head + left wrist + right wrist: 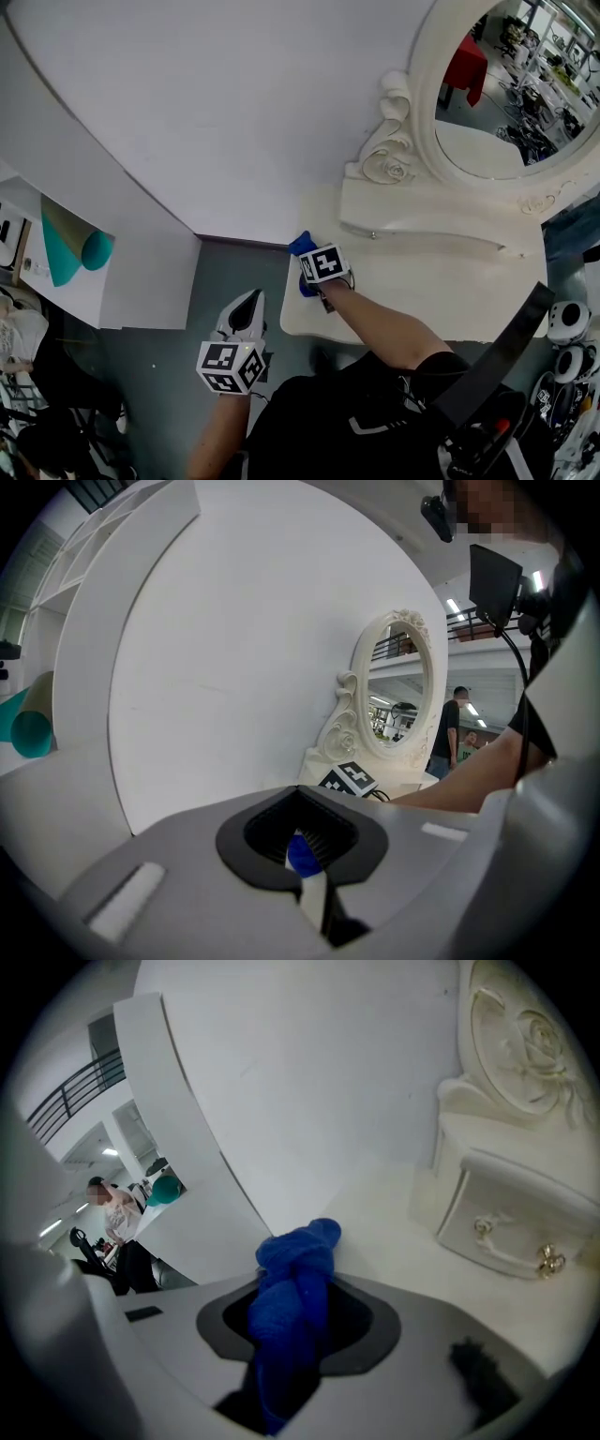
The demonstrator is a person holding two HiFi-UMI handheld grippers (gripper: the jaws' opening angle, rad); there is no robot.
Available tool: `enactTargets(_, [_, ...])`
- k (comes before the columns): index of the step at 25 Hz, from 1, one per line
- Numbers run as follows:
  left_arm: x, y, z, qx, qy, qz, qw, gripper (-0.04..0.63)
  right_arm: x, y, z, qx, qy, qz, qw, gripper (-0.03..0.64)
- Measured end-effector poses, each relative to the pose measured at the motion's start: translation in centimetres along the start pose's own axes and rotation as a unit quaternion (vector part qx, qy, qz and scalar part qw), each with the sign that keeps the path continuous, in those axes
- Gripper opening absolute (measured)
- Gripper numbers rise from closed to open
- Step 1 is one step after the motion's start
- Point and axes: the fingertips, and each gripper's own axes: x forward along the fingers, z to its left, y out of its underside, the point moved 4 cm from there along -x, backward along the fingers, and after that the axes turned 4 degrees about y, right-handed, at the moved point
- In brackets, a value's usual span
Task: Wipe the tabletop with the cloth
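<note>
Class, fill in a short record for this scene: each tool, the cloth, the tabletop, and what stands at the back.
Right tool: shut on the blue cloth, near the left edge of the tabletop
Left tool: jaws together, off the table, above the floor
Blue cloth: bunched between the right tool's jaws
Tabletop: cream, bare beside the cloth
Back: oval mirror above a small drawer

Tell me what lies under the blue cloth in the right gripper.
The bunched blue cloth, clamped in the right gripper, sits over the cream tabletop near its corner. The patch beneath it is covered.
</note>
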Motion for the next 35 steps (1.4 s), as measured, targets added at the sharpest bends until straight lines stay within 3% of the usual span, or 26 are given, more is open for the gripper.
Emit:
enactTargets(12, [3.8, -0.1, -3.6, 0.007, 0.032, 0.014, 0.9994, 0.008, -2.5, 1.6, -5.6, 0.030, 0.013, 0.012, 0.999, 0.132])
enactTargets(22, [7.5, -0.5, -9.3, 0.016, 0.084, 0.018, 0.9962, 0.009, -6.9, 4.3, -12.6, 0.087, 0.037, 0.003, 0.996, 0.132])
enactTargets(35, [11.4, -0.4, -15.8, 0.030, 0.116, 0.031, 0.9923, 0.009, -11.5, 7.0, -20.2, 0.125, 0.060, -0.004, 0.990, 0.132])
